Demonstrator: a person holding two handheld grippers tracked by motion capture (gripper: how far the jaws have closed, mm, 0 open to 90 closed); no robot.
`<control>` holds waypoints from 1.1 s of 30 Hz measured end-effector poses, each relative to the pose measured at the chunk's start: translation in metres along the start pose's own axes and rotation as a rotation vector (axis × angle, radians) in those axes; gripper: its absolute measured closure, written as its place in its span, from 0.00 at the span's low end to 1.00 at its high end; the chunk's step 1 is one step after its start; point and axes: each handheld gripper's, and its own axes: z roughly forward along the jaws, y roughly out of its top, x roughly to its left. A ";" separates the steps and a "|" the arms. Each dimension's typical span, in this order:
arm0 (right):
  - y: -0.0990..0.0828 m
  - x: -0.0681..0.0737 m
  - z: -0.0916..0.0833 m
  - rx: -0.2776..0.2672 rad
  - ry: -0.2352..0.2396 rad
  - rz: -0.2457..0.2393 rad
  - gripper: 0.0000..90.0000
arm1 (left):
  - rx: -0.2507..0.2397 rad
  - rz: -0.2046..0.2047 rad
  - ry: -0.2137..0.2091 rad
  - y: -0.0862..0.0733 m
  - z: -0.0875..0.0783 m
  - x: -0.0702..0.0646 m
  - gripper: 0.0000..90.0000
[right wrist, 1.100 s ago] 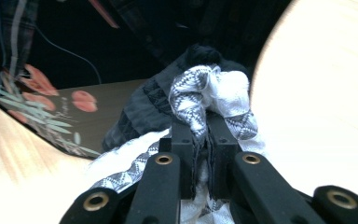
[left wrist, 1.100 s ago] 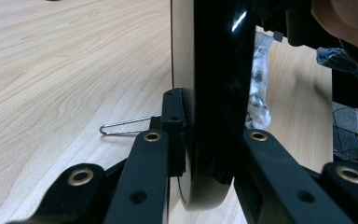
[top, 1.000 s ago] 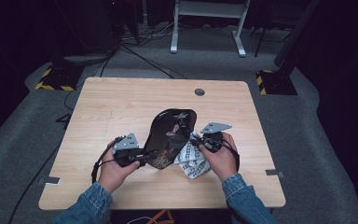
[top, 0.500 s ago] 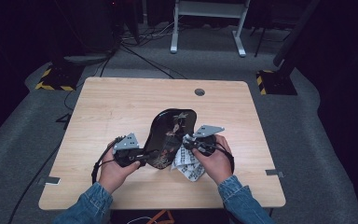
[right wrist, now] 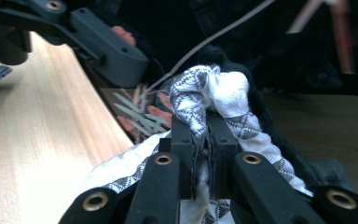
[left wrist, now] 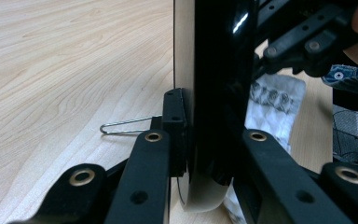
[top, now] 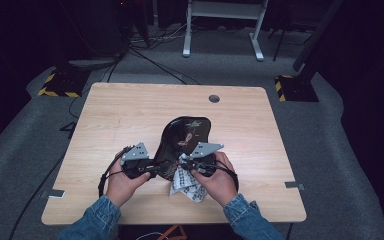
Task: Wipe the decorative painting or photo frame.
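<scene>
A glossy black tray [top: 186, 131] with a pale leaf-and-flower pattern stands tilted on its edge above the wooden table [top: 125, 112]. My left gripper [top: 154, 168] is shut on its near rim; in the left gripper view the jaws [left wrist: 205, 140] clamp the tray's black edge [left wrist: 219, 70]. My right gripper [top: 188, 163] is shut on a white cloth with a grey pattern [top: 186, 183] and holds it against the tray's lower face. In the right gripper view the bunched cloth [right wrist: 214, 88] bulges from between the pads [right wrist: 200, 135], with the patterned tray [right wrist: 135, 114] just beyond.
A thin wire loop [left wrist: 121, 126] lies on the wood beside the left jaws. The table has a round cable hole [top: 214, 98] near its far edge. Cables, a white stand [top: 220, 25] and dark floor lie beyond the table.
My right hand has slid left with the cloth, closer against the tray and the left gripper. The left hand and the tray have held still.
</scene>
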 end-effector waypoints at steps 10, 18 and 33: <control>-0.010 -0.015 -0.004 0.007 -0.035 0.037 0.94 | 0.000 0.001 -0.002 0.000 0.000 0.000 0.89; -0.023 -0.039 -0.012 0.022 -0.096 0.111 0.94 | 0.000 0.005 -0.004 0.000 0.000 0.000 0.88; -0.036 -0.063 -0.017 0.056 -0.167 0.149 0.94 | 0.002 0.005 -0.012 0.000 0.000 -0.001 0.87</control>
